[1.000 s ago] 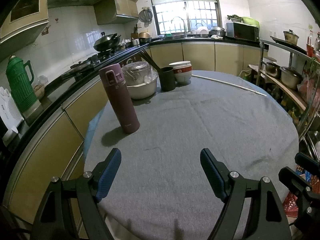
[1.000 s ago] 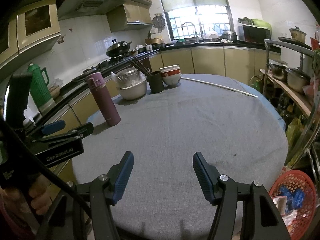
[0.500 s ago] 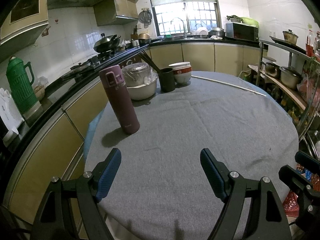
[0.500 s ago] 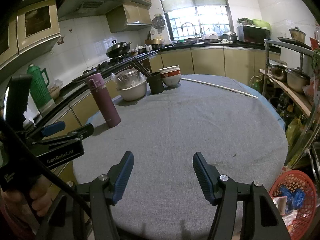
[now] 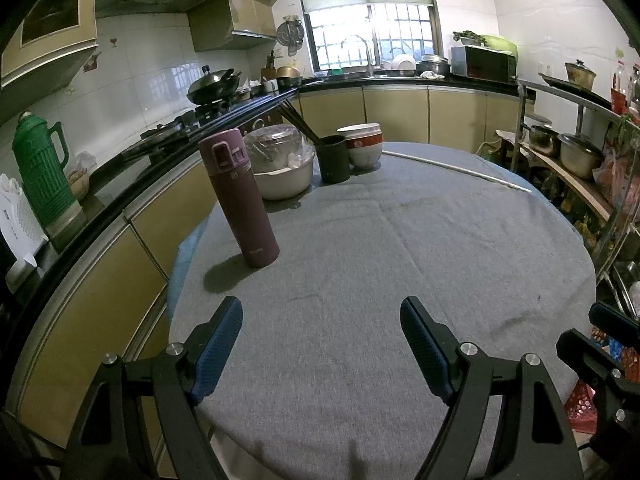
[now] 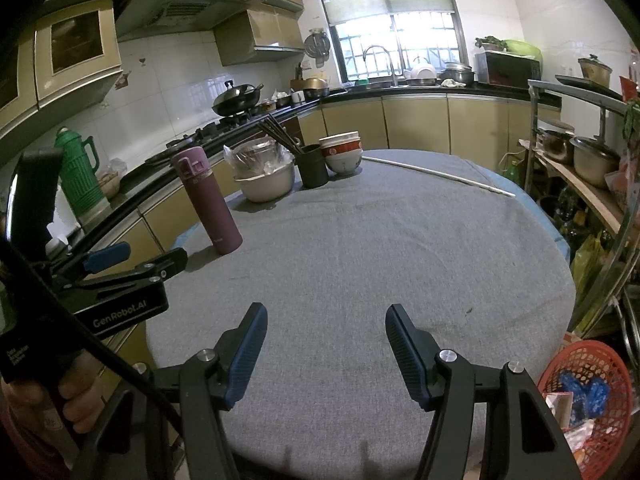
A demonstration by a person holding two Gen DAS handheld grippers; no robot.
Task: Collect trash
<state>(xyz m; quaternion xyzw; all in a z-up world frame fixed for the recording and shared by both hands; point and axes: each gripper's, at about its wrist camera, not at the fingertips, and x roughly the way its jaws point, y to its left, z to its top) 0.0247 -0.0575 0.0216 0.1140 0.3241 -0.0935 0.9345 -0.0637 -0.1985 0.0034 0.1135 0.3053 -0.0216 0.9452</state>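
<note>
A red plastic basket [image 6: 588, 392] stands on the floor at the table's right, holding blue wrappers and paper scraps; its edge shows in the left wrist view [image 5: 588, 404]. My left gripper [image 5: 322, 316] is open and empty above the near edge of the round grey table [image 5: 400, 248]. My right gripper [image 6: 324, 320] is open and empty above the same near edge [image 6: 380, 248]. The left gripper also shows from the side in the right wrist view [image 6: 136, 260]. No loose trash shows on the cloth.
A purple flask [image 5: 240, 192] stands at the table's left. Behind it are a covered bowl [image 5: 280, 168], a dark chopstick cup [image 5: 334, 158], stacked bowls [image 5: 362, 146] and a white rod [image 5: 456, 170]. A metal rack [image 5: 580, 152] with pots stands right.
</note>
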